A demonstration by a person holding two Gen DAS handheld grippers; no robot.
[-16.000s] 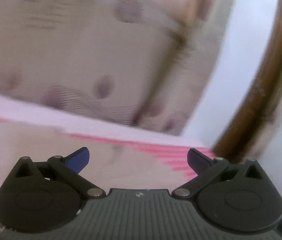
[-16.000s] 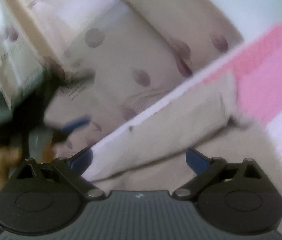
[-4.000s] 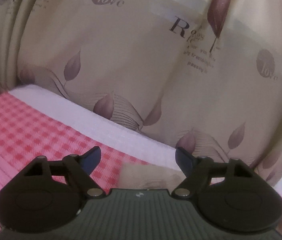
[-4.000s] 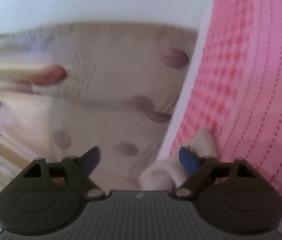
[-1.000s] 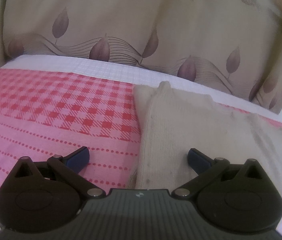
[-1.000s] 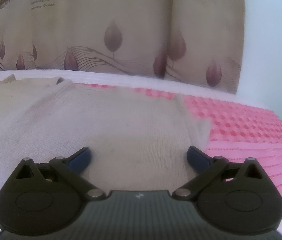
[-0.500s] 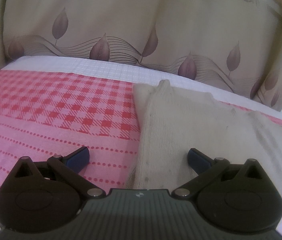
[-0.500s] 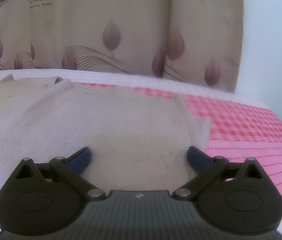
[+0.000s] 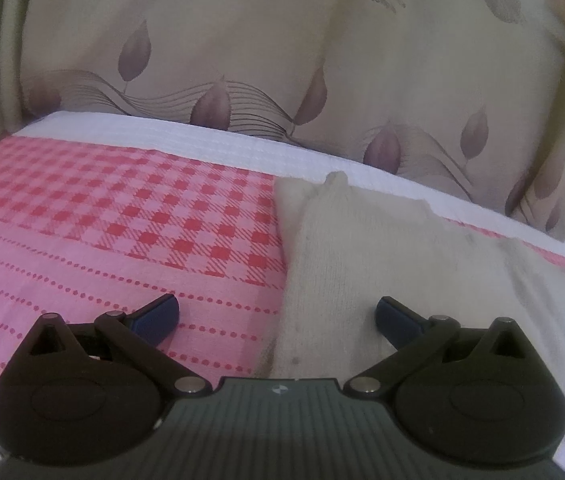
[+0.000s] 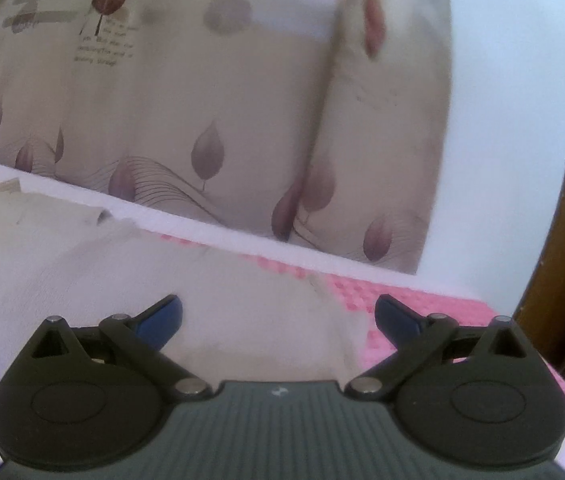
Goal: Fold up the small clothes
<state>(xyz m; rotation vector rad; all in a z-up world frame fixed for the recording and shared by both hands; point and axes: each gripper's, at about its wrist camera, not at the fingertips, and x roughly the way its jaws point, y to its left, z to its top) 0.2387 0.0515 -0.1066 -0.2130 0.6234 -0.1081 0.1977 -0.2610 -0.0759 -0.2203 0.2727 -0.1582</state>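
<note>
A beige curtain (image 9: 282, 60) printed with mauve leaves fills the top half of both views, hanging behind a bed whose bedspread (image 9: 82, 232) is pink: red-and-pink check further back, dotted pink stripes nearer, with a white band along the far edge.

On that bedspread lies the task's piece, a cream knitted sweater (image 9: 362, 264). In the left wrist view it takes the centre and right of the frame, laid flat, its left edge running down the middle of the picture and a small nub of fabric poking up at its far end. Faint grey smudges show on the knit. In the right wrist view the same garment (image 10: 102, 272) spreads across the lower left and centre, somewhat blurred, with a folded corner at its far edge and its right edge ending on pink bedspread.

Only the right wrist view catches a white wall to the right of the curtain and a brown wooden door frame (image 10: 562, 240) curving down the right border. Only the left wrist view shows the check pattern sharply.

Left gripper (image 9: 277, 314): jaws wide apart, holding nothing, straddling the sweater's left edge low in the frame. Right gripper (image 10: 278, 314): jaws likewise spread and empty, over the sweater's right part.

Small dark script sits on the curtain, upper right in the left view, upper left in the right view; the words are too blurred to read.
</note>
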